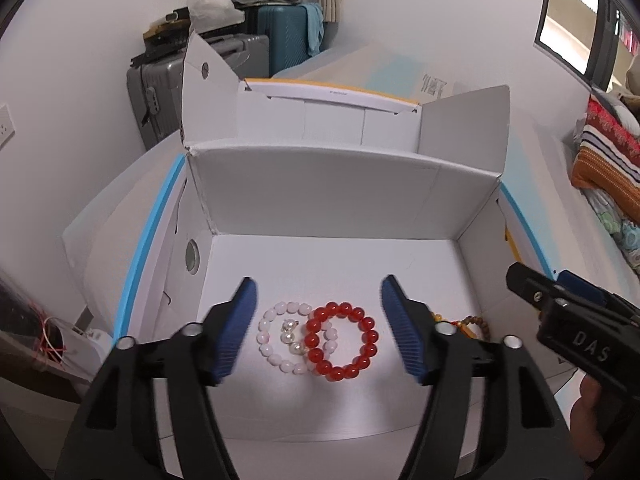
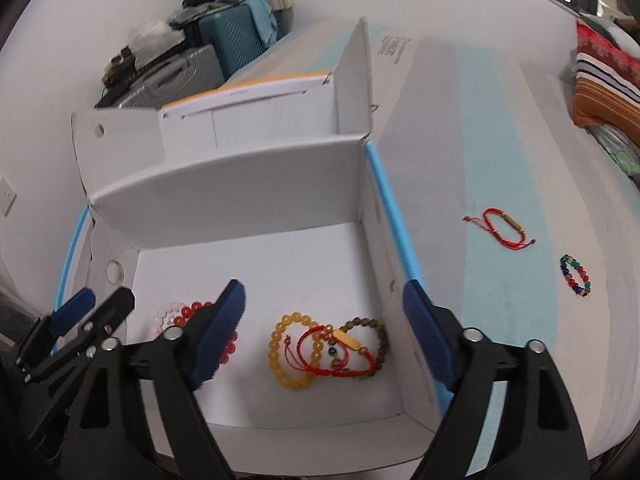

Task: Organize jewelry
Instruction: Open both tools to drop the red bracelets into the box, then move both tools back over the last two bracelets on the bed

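Left gripper point(image 1: 318, 328): jaws spread, empty; red bead bracelet point(image 1: 341, 347) and pale pink bracelet point(image 1: 280, 338) lay between them on the white box point(image 1: 320, 184) floor. Right gripper point(image 2: 324, 336): jaws spread, empty; yellow bead bracelet point(image 2: 288, 354) between them; red cord bracelet point(image 2: 500, 226) outside at 2 o'clock.

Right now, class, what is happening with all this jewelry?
A person holding two tongs is sorting bracelets into an open white box. Both the left tongs and the right tongs hang open and empty over it. Inside lie a red bead bracelet overlapping a pale pink one, plus a yellow bead bracelet tangled with others. A red cord bracelet and a multicoloured one lie outside.
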Motion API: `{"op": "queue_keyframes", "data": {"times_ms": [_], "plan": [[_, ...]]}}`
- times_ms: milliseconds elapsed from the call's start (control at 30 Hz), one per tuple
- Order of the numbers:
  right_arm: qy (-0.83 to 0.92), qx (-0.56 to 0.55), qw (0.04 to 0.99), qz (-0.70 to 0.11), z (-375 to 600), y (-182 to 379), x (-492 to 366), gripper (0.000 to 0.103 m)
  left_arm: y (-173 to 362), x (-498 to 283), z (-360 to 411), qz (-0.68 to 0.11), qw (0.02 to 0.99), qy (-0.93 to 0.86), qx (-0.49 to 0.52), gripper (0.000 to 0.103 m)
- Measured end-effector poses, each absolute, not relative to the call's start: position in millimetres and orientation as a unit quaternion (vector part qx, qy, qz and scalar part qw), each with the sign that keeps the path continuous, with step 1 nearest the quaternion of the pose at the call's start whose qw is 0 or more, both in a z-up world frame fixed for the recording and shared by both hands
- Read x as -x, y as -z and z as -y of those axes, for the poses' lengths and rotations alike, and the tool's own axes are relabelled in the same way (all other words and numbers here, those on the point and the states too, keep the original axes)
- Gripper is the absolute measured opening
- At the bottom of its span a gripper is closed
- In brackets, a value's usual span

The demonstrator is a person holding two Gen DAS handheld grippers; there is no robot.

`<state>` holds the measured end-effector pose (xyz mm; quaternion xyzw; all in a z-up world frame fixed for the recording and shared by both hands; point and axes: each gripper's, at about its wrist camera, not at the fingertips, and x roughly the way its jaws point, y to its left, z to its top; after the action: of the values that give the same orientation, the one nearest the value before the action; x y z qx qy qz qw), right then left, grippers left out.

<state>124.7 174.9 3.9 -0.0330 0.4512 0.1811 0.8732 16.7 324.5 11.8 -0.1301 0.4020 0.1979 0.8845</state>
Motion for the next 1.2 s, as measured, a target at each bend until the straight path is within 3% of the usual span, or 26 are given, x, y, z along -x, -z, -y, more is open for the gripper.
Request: {"op": "queue_keyframes", "data": {"times_ms": [200,267,400,900,1200], "plan": [[-0.168,0.020,0.883,-0.437,-149.8,-17.0,-126.0,0.090,-23.3,-21.6,-306.8,-0.390,0.892,-0.193,0.122,0.094],[-0.162,0.020,0.888,-0.430,-140.8,-20.9,-125.8,0.091,-26.6,-25.0,-297.9,-0.386,0.895,-0.191,0.112,0.097],[-0.151,0.013,0.895,-0.420,-115.1,-29.2,-127.0,0.095,-29.6,-34.0,-279.0,-0.389,0.898,-0.179,0.102,0.097],[-0.070,0.002,0.912,-0.405,11.0,-37.3,-148.5,0.095,-32.3,-80.3,-167.5,-0.383,0.917,-0.097,0.049,0.097],[-0.023,0.006,0.908,-0.419,91.7,-8.5,-167.3,0.095,-12.7,-128.6,-100.4,-0.399,0.914,-0.057,0.050,0.097]]}}
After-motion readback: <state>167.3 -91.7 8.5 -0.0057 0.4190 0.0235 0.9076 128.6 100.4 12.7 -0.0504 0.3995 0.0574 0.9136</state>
